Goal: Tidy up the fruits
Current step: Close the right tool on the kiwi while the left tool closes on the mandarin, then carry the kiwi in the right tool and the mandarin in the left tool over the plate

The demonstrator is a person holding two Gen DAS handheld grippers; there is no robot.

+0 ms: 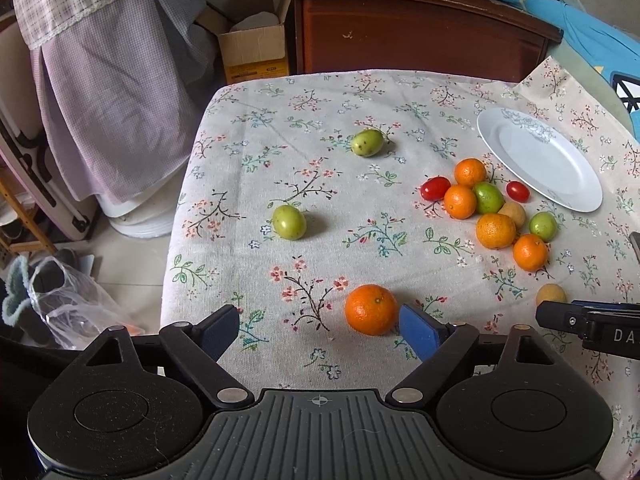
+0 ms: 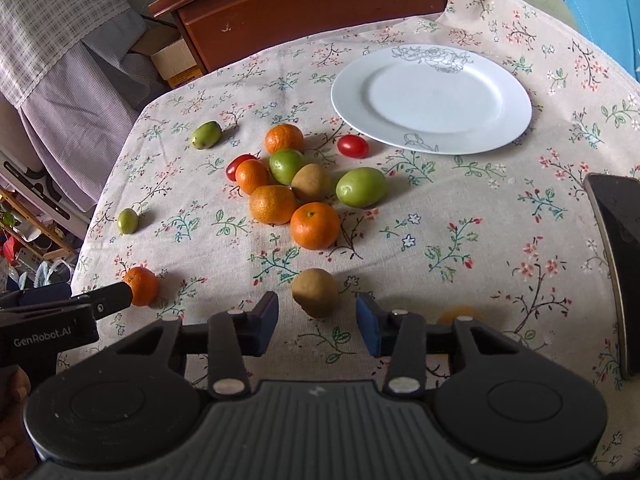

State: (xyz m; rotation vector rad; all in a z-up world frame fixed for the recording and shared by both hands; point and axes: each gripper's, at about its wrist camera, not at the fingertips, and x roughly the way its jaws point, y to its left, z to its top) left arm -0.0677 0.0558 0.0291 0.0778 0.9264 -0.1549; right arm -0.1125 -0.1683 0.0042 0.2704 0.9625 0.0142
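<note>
My left gripper (image 1: 320,332) is open above the floral tablecloth; a lone orange (image 1: 371,309) lies just inside its right finger. My right gripper (image 2: 317,324) is open with a brown kiwi-like fruit (image 2: 315,292) between its fingertips, not clamped. A pile of oranges, green fruits and cherry tomatoes (image 2: 296,184) lies mid-table, also seen in the left wrist view (image 1: 496,212). An empty white plate (image 2: 432,96) sits beyond the pile, at the right in the left wrist view (image 1: 540,156). Two green fruits (image 1: 289,222) (image 1: 367,142) lie apart to the left.
A dark phone (image 2: 616,264) lies at the table's right edge. A wooden cabinet (image 1: 416,28) stands behind the table, with a cardboard box (image 1: 256,48) and draped cloth (image 1: 100,80) to the left. The table's left edge (image 1: 176,240) drops to the floor.
</note>
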